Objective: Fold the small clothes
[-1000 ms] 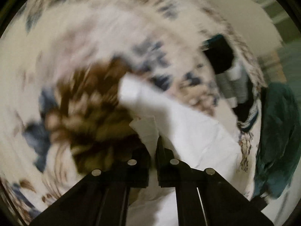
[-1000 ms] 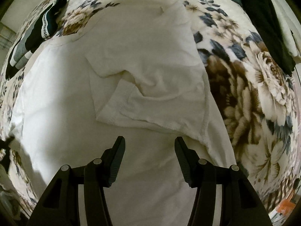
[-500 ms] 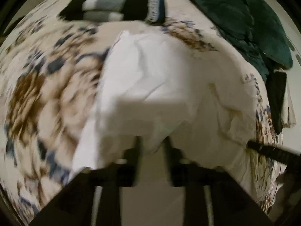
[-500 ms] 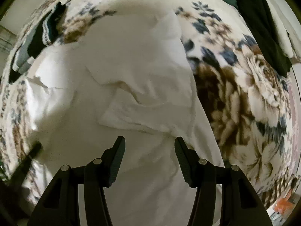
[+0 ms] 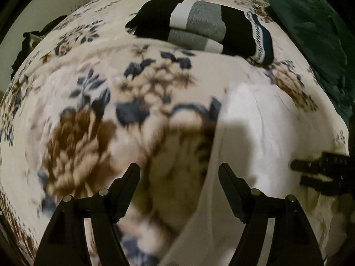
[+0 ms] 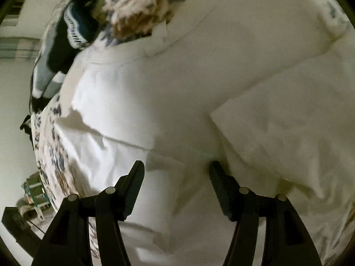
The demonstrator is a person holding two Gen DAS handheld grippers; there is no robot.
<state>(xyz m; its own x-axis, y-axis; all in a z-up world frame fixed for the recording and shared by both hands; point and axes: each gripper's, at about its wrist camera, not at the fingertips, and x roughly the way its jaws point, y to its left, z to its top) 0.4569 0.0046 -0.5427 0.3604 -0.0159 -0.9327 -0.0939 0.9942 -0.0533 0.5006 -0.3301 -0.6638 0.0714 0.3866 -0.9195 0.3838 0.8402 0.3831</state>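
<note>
A white garment (image 6: 177, 102) lies partly folded on a floral blanket (image 5: 88, 115). In the left wrist view its left edge (image 5: 255, 133) runs down the right half of the frame. My left gripper (image 5: 179, 173) is open and empty, over the blanket at the garment's left edge. My right gripper (image 6: 176, 170) is open and empty, just above the white cloth, with a folded flap (image 6: 288, 133) to its right. The right gripper's fingers (image 5: 319, 170) show at the right edge of the left wrist view.
A folded black, grey and white garment (image 5: 199, 28) lies at the far side of the blanket; it also shows in the right wrist view (image 6: 64, 44). A dark green cloth (image 5: 315, 35) is heaped at the far right.
My left gripper has let go of the white cloth, opened, and swung left over the blanket. My right gripper stayed open and moved closer to the garment, turning towards its left side.
</note>
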